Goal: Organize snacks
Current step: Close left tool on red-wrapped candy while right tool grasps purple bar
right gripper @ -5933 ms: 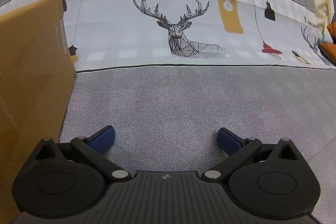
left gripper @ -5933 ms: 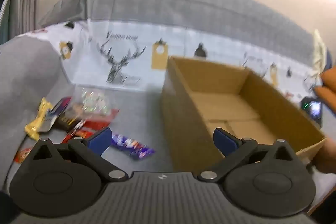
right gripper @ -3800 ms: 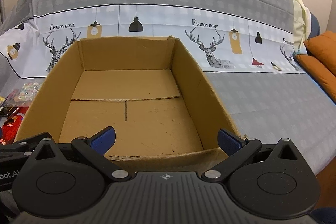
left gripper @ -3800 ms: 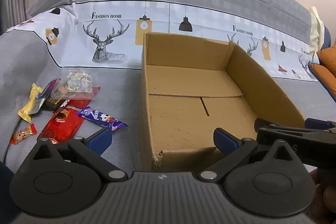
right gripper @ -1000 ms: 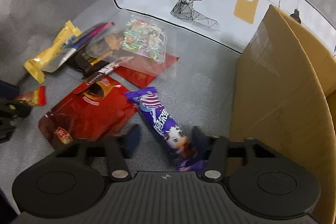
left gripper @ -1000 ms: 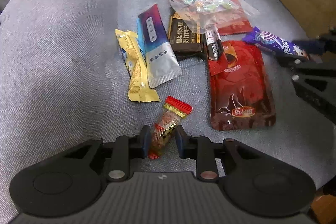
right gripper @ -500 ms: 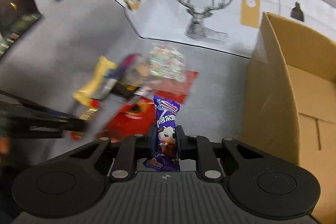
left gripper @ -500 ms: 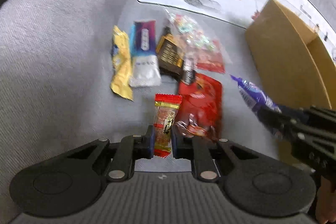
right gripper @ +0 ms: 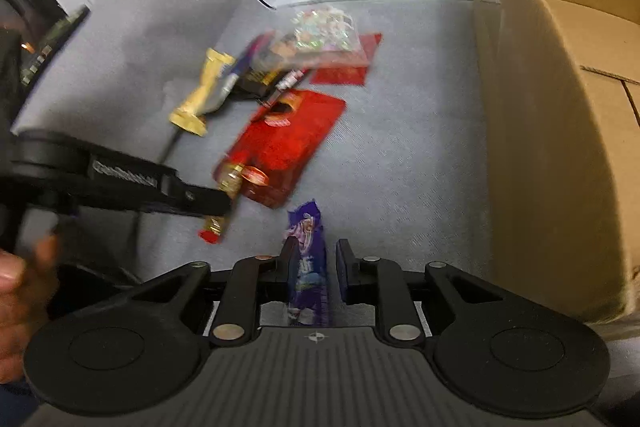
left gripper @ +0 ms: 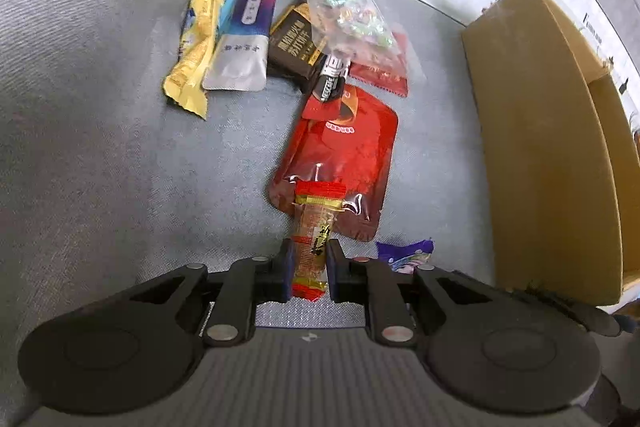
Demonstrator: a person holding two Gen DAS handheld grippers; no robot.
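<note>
Both snacks are lifted off the grey sofa seat point(left gripper: 100, 167); the step now is carrying them over the near wall of the cardboard box point(right gripper: 560, 131) and letting go only once inside.

The left tongs point(left gripper: 307, 267) are clamped on the small red-and-gold candy point(left gripper: 314, 231). The right tongs point(right gripper: 313, 267) have just been opening; the purple bar point(right gripper: 307, 267) sits between them, seemingly against 1 pad only, so it may slip.

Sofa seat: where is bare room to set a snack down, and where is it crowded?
Bare grey seat lies left of the yellow wrapper, and a strip runs between the red pouch and the cardboard box, whose visible floor is bare too. Crowded: yellow wrapper across to clear candy bag, packets overlapping.
</note>
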